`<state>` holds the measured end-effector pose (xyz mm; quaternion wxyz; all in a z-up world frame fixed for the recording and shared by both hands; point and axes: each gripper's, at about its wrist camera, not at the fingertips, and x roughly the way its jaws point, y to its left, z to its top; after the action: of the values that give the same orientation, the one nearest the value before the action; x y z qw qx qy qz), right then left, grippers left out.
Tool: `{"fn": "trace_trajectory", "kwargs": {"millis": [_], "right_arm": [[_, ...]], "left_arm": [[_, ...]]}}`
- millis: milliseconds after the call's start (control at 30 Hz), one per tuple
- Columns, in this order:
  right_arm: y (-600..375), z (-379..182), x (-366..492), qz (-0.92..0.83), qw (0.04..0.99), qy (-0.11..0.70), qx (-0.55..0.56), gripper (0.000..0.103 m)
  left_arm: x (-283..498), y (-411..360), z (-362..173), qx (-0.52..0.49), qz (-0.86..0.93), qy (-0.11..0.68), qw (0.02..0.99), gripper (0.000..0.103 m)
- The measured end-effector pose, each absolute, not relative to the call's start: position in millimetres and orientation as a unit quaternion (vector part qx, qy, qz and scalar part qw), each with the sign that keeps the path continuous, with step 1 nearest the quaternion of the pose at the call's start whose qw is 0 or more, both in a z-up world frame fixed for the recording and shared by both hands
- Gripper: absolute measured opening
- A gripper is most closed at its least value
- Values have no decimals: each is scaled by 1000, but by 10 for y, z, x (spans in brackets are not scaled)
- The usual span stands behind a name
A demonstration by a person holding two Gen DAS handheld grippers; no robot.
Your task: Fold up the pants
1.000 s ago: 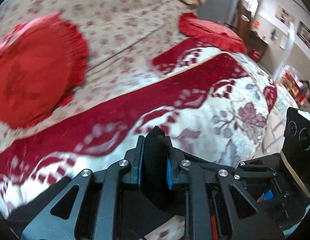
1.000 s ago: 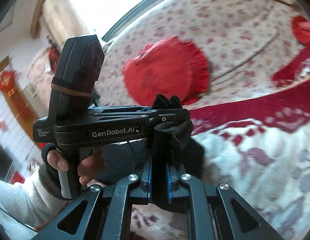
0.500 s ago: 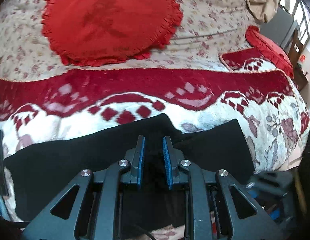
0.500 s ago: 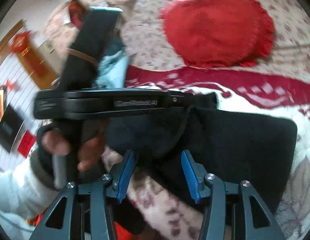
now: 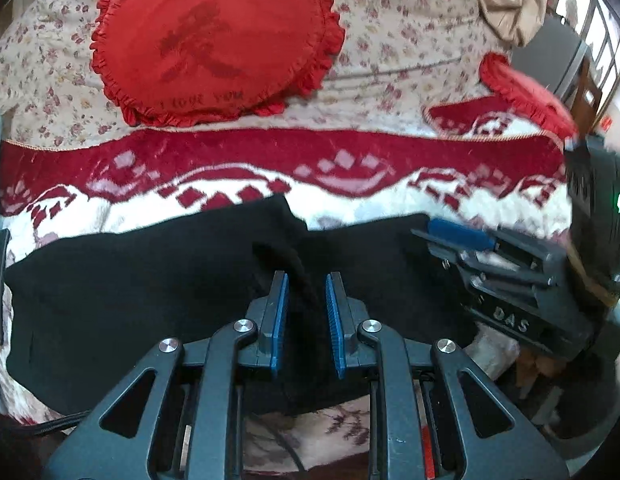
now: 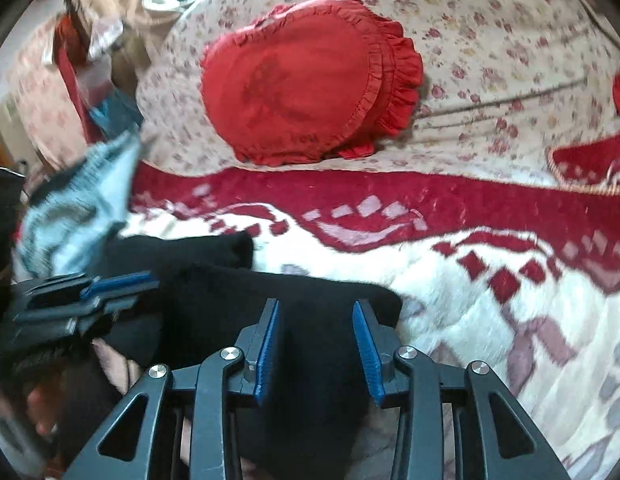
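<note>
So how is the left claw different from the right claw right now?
The left claw is nearly closed and pinches a ridge of the black pants between its blue pads, while the right claw stands wide, its pads off the cloth that lies between them. The right claw's jaws have just been closing a little after letting go; the left claw's have not moved. Both are black with blue pads and point down at the pants.

Both wrist views look steeply down along their own fingers, close over the folded black pants (image 5: 129, 292) on the red-and-white patterned blanket (image 6: 450, 280). Each faces the frilled red heart-shaped cushion (image 5: 213, 40) (shared, as is the other gripper at its edge).
</note>
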<state>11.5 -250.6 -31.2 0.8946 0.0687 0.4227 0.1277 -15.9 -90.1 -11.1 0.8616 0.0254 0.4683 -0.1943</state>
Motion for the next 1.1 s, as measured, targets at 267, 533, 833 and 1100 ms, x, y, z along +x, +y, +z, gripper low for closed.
{"fn": "trace_trajectory", "kwargs": {"millis": [267, 533, 833, 1100], "right_arm": [[-2435, -462, 345, 121, 889, 441, 36, 37], [-2405, -179, -135, 156, 890, 426, 40, 37], [-2324, -452, -474, 151, 869, 471, 15, 37], [-2334, -340, -512, 144, 875, 462, 15, 37]], "left_arm": [[-12, -818, -418, 20, -149, 492, 857, 24], [-69, -778, -426, 6, -151, 498, 854, 24], [-108, -788, -444, 7, -146, 492, 858, 24], [-137, -796, -435, 15, -142, 491, 859, 25]]}}
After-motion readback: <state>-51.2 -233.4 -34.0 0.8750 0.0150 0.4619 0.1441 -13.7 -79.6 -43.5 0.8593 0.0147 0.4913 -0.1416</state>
